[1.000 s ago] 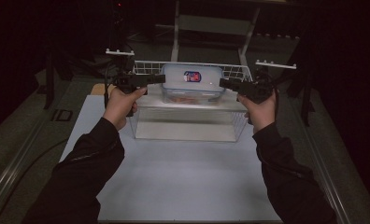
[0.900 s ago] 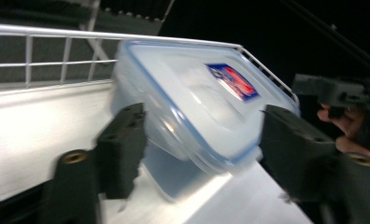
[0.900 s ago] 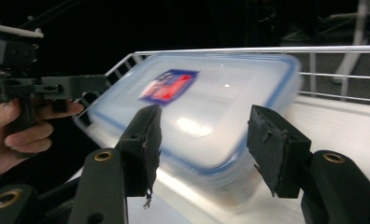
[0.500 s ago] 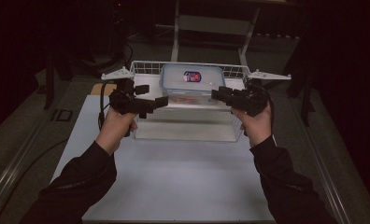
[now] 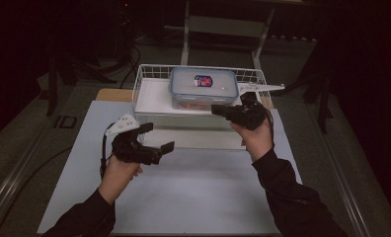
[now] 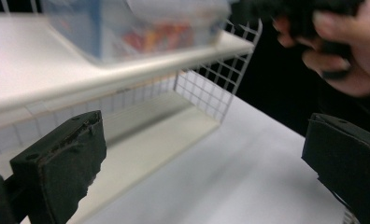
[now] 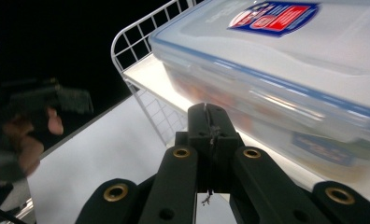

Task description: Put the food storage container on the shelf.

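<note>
left gripper (image 5: 158, 138): pulled back off the rack and dropped down over the white mat (image 5: 193, 197), well apart from the box now. Jaws just swung wide open, nothing between them, just bare mat ahead in the left gripper view.

right gripper (image 5: 217, 109): hanging by the front right corner of the box, jaws just snapped fully together on nothing. Pads (image 7: 210, 122) meeting flat in the right gripper view, box wall just beyond the tips; touching or not, can't tell.

box (image 5: 203, 88): clear plastic with a clip-on lid and a red-and-blue sticker, sitting flat on the top shelf of the white wire rack (image 5: 149, 96), something orange-ish inside. Not gripped by anything.

what changed: went from both grippers up at the box's two ends to one backed away and one closed empty.

meaning: looks like the box got parked on the shelf and let go, so probably placement done. Closed right tips could be lining up for a nudge, just a guess.
</note>
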Available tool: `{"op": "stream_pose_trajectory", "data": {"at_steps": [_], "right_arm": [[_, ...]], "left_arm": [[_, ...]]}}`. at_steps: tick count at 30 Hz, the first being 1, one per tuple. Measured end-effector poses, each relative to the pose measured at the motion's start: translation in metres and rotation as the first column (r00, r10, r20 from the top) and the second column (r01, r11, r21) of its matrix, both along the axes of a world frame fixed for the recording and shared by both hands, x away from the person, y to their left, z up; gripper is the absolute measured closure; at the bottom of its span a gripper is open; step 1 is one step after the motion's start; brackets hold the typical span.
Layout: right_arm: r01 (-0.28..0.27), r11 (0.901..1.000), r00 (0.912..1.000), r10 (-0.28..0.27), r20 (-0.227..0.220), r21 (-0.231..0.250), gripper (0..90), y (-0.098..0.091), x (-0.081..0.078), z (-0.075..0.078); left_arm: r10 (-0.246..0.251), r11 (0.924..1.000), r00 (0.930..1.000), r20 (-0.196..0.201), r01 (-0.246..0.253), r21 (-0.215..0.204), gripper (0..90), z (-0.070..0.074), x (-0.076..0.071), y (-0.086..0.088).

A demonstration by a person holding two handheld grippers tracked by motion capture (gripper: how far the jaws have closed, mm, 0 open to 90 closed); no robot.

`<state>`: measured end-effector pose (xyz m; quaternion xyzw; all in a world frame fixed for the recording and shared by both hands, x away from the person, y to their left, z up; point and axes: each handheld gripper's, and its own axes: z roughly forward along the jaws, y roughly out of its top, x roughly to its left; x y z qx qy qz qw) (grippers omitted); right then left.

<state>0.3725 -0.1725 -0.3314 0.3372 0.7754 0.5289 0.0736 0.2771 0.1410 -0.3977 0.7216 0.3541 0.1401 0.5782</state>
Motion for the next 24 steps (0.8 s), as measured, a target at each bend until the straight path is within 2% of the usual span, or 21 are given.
{"op": "stream_pose_trajectory", "data": {"at_steps": [5, 7, 10, 15, 19, 24], "right_arm": [[0.018, 0.9994, 0.9998, -0.018, -0.002, -0.028, 89.8, 0.007, 0.008, -0.004], [0.028, 0.9991, 0.9996, -0.028, -0.007, -0.031, 89.8, 0.008, 0.013, -0.006], [0.042, 0.9985, 0.9990, -0.043, -0.013, -0.034, 89.8, 0.009, 0.019, -0.008], [0.051, 0.9980, 0.9983, -0.052, -0.025, -0.037, 89.8, 0.009, 0.026, -0.011], [0.059, 0.9976, 0.9979, -0.060, -0.024, -0.036, 89.8, 0.011, 0.030, -0.011], [0.060, 0.9975, 0.9978, -0.061, -0.028, -0.037, 89.7, 0.014, 0.035, -0.010]], "left_arm": [[0.002, 1.0000, 0.9999, -0.017, -0.002, 0.002, 0.0, -0.029, -0.018, -0.004], [0.000, 0.9998, 0.9993, -0.037, 0.001, 0.020, 0.0, -0.041, -0.022, -0.006], [0.001, 0.9998, 0.9988, -0.048, 0.000, 0.021, 0.0, -0.053, -0.026, -0.006], [-0.007, 0.9999, 0.9977, -0.067, 0.008, 0.015, 0.0, -0.063, -0.027, -0.005], [-0.006, 1.0000, 0.9978, -0.066, 0.006, 0.005, 0.0, -0.065, -0.028, -0.005], [-0.006, 0.9999, 0.9974, -0.072, 0.007, 0.015, 0.0, -0.068, -0.026, -0.005]]}}
